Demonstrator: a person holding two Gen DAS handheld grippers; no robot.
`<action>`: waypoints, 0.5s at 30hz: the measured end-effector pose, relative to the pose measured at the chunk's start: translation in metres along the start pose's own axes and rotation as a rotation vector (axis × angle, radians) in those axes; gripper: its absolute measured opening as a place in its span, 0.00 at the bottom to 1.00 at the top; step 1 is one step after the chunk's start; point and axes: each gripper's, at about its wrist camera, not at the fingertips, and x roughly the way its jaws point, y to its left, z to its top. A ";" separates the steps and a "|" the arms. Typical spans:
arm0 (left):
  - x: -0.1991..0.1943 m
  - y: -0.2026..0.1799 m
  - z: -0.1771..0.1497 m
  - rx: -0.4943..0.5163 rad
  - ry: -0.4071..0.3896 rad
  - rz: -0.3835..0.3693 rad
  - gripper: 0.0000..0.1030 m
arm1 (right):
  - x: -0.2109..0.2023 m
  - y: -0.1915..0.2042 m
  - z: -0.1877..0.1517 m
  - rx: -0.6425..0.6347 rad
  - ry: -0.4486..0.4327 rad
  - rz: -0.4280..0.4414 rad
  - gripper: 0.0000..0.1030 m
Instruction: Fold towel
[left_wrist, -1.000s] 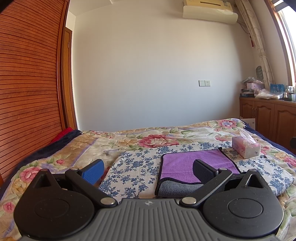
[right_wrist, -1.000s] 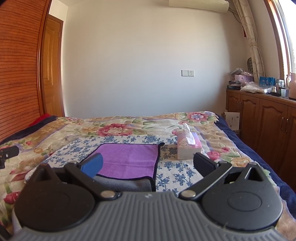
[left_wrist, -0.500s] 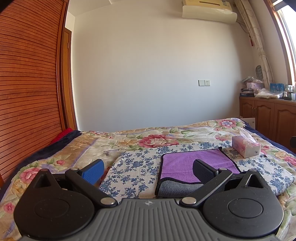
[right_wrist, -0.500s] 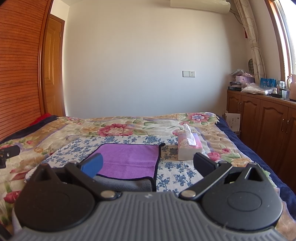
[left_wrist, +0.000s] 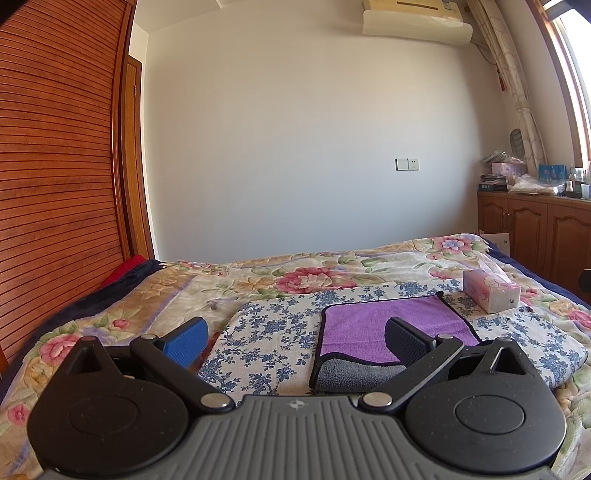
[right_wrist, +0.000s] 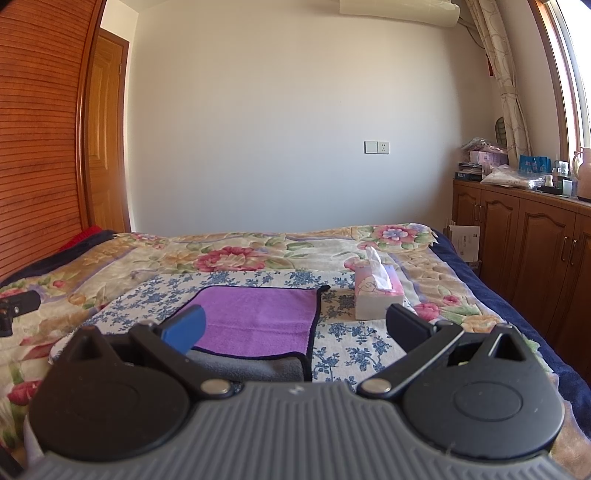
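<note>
One purple towel (left_wrist: 391, 328), flat, grey folded edge toward camera.

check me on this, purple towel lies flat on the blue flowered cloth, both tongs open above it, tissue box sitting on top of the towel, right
One thing is off: the tissue box stands beside the purple towel, off its far right corner, not on it, as the right wrist view shows. The rest holds: the towel lies on the blue flowered cloth, both tongs open.

One towel (left_wrist: 384, 325), one tissue box (left_wrist: 491, 291)
</note>
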 end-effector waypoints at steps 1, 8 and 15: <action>0.000 0.000 0.000 0.001 0.001 0.000 1.00 | 0.000 0.000 0.000 -0.001 0.000 0.000 1.00; -0.004 0.000 0.000 0.017 -0.004 -0.012 1.00 | 0.000 0.002 -0.001 -0.006 0.003 0.005 1.00; 0.000 -0.003 0.000 0.042 -0.003 -0.034 1.00 | 0.006 0.003 -0.001 -0.007 0.018 0.014 1.00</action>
